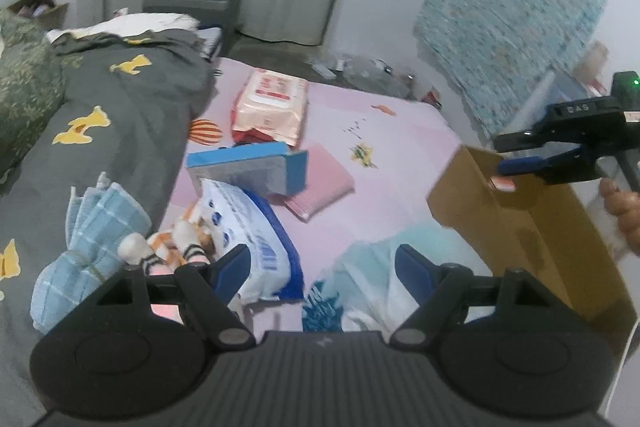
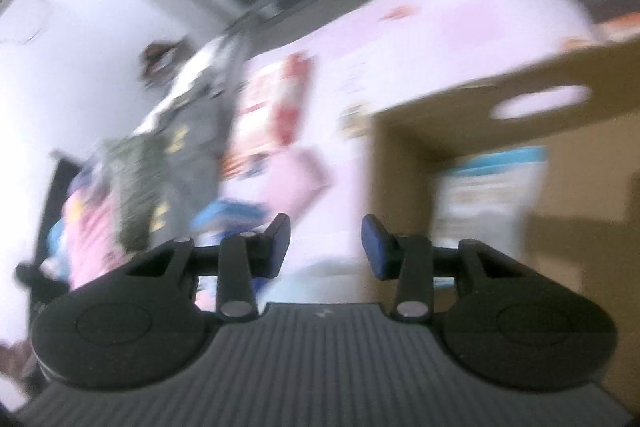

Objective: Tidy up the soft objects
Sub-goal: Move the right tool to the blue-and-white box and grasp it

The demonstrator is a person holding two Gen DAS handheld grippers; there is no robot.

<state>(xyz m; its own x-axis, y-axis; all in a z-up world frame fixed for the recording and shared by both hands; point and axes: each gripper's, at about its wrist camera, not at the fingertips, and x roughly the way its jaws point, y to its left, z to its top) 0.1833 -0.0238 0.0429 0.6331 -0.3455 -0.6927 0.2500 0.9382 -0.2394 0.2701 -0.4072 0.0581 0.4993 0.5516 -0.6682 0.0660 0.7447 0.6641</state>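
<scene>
While the left gripper hovers with empty fingers spread, a white-and-blue packet lies just beyond.

Left gripper: black plastic body w/ ribbed dark-grey top deck, small pale mark at deck centre. Two round black discs at the sides, each w/ a faint raised ring. Black linkage arms run fwd from silver pivot pins; fingers tipped w/ blue pads.

Right gripper: same build in its own cam – ribbed deck, round side discs, silver pins, blue-padded fingertips; pic blurred, no finer detail. Seen from the left cam: black housing w/ white lettering, looks like "DAS", a lit green LED on a dark block on top, blue pad on one finger. Person's hand at the frame edge, bare, no sleeve in view.
</scene>
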